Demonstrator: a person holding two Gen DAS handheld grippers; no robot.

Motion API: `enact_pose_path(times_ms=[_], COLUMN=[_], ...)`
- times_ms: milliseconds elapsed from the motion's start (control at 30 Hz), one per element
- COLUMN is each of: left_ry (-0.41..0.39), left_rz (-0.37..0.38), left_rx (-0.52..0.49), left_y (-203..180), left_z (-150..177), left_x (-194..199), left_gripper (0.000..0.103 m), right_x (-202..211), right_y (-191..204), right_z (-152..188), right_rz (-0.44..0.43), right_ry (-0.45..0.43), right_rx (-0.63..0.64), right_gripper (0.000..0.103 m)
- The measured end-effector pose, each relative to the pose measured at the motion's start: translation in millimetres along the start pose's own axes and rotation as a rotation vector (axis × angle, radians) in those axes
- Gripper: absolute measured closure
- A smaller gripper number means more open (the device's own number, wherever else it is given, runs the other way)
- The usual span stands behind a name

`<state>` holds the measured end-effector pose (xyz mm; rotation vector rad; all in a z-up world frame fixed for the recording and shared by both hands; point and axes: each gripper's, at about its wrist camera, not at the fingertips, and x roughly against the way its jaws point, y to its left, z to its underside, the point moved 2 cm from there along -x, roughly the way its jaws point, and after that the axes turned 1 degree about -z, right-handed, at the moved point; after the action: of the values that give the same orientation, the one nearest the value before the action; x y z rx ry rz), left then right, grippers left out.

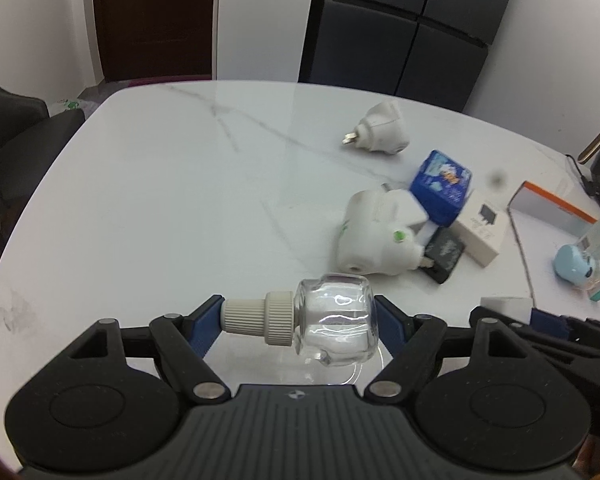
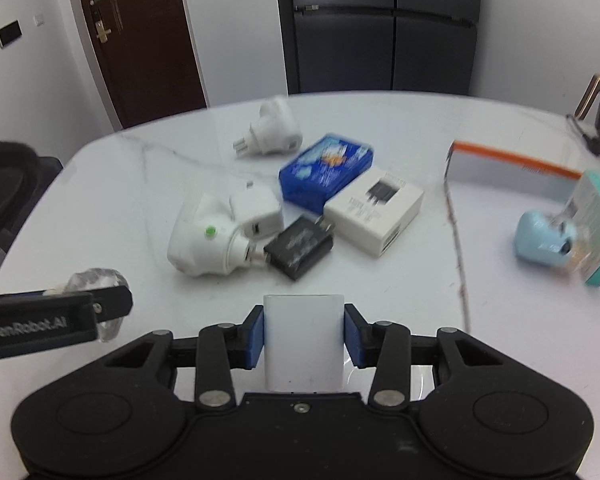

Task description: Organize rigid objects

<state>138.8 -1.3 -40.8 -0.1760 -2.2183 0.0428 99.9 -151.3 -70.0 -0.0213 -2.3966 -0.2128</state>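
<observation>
My left gripper (image 1: 298, 316) is shut on a small clear glass bottle (image 1: 336, 320) with a ribbed beige cap, held sideways just above the white marble table (image 1: 160, 184). One pad presses the cap end, the other the bottle's base. In the right wrist view, my right gripper (image 2: 304, 336) has its blue pads against both sides of a plain white block (image 2: 304, 344). The left gripper's finger (image 2: 112, 304) and the bottle (image 2: 96, 280) show at the left there.
A pile lies mid-table: a white plug unit with a green dot (image 2: 204, 236), a black charger (image 2: 300, 246), a white box (image 2: 374, 208), a blue pack (image 2: 326, 168). Another white plug (image 2: 272, 128) lies behind. A clear bin with an orange edge (image 2: 512, 160) holds a pale blue object (image 2: 540, 236).
</observation>
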Motion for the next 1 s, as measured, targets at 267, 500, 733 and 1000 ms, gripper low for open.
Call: enact_pose_path(times_ms=[267,500,733,1000], left_ry=[-0.028,-0.040,-0.054,-0.067], left_rz=[0.009,0.005,0.006,0.010], left_rx=[-0.019,-0.019,-0.033,-0.056], left_y=[-30,-58,-81,-106], left_z=[2,6,11,16], left_x=[26,48,62,70], left_gripper=[0.023,0.023,0.023,0.023], right_x=[46,78,102,121], right_y=[-24,-46,-67,-88], right_z=[-14,-12,-8,-1], right_rz=[-0.014,-0.032,-0.047,-0.056], right_ry=[-0.055,-0.080,-0.104,-0.122], right_rx=[-0.015,-0.016,-0.018,-0.034], right_gripper=[0.053,0.053,0.053,0.053])
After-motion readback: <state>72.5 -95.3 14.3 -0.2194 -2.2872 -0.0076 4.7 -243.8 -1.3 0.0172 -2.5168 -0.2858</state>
